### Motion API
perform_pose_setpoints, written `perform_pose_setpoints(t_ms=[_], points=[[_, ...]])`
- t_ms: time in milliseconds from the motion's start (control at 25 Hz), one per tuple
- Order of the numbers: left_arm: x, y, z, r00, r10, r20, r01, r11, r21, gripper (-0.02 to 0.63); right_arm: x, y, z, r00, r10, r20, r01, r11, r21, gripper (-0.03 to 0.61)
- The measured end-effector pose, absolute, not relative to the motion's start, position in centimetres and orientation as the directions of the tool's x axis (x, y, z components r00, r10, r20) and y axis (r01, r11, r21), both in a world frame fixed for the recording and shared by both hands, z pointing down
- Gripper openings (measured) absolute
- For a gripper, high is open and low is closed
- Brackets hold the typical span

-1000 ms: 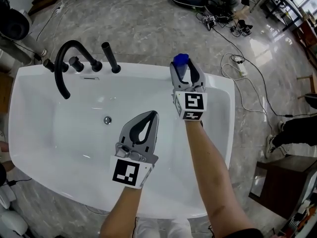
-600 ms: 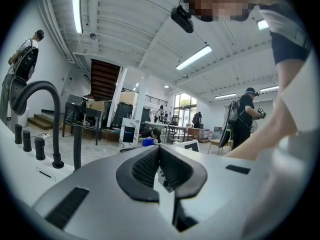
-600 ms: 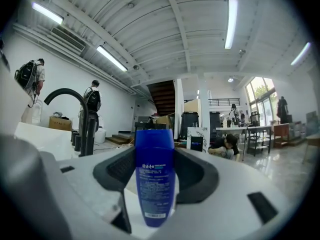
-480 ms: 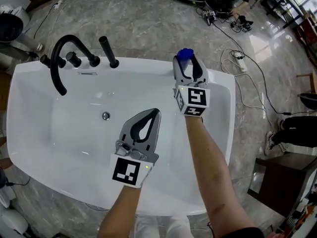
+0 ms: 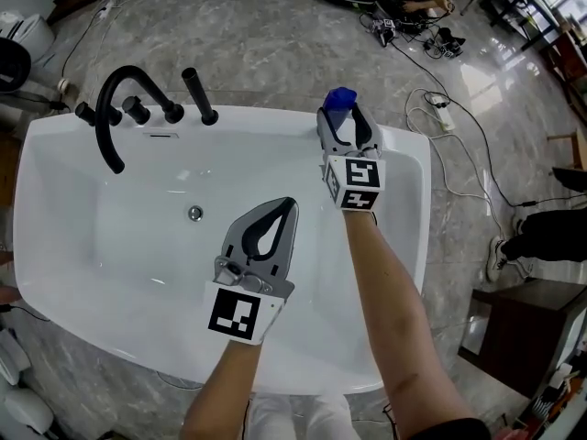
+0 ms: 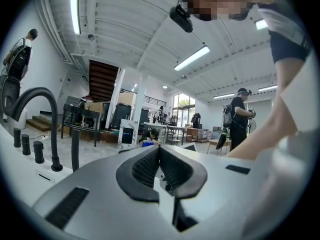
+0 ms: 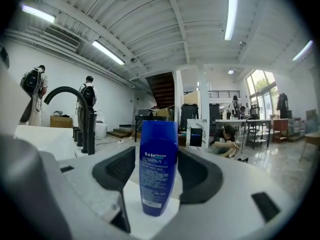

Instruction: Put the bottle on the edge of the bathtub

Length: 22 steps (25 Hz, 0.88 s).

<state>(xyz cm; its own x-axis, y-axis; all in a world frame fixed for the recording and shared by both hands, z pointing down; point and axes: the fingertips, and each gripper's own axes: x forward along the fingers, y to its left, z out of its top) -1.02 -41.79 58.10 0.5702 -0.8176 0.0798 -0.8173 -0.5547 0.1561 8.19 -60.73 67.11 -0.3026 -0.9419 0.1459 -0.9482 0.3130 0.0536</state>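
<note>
A blue bottle (image 5: 339, 99) (image 7: 158, 169) stands upright on the far rim of the white bathtub (image 5: 275, 122), right of the taps. My right gripper (image 5: 341, 115) (image 7: 159, 156) reaches over the rim with the bottle between its jaws. The jaws are opening, and a thin gap shows beside the bottle on the left. My left gripper (image 5: 288, 206) (image 6: 160, 149) hovers over the middle of the tub. It is shut, pads together, with nothing held.
A black curved faucet (image 5: 115, 108) (image 7: 65, 96) and black tap handles (image 5: 200, 94) stand on the tub's far left rim. The drain (image 5: 194, 214) lies in the basin. Cables and a power strip (image 5: 445, 117) trail over the grey marble floor to the right.
Both grippers keep their places against the tub. The head view has shifted slightly, and the bottle stays upright on the rim.
</note>
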Motion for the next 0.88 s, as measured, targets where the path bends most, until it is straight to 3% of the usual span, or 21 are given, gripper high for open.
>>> perform_pose_setpoints(t_ms=[400, 680, 880], points=[[0.0, -40.2, 57.3, 0.571, -0.815, 0.096, -0.818, -0.556, 0.149, 0.002, 9.7, -55.7, 65.2, -0.259, -0.956, 0.136, -0.960, 0.270, 0.072, 0.262], [0.8, -38.0, 53.5, 0.568, -0.819, 0.082, -0.821, -0.556, 0.134, 0.002, 11.5, -49.5, 57.7, -0.196, -0.980, 0.048, -0.978, 0.199, 0.069, 0.002], [1.0, -35.8, 48.7, 0.559, -0.826, 0.063, -0.827, -0.552, 0.103, 0.002, 12.6, -43.8, 50.3, -0.216, -0.976, 0.015, -0.974, 0.216, 0.070, 0.002]])
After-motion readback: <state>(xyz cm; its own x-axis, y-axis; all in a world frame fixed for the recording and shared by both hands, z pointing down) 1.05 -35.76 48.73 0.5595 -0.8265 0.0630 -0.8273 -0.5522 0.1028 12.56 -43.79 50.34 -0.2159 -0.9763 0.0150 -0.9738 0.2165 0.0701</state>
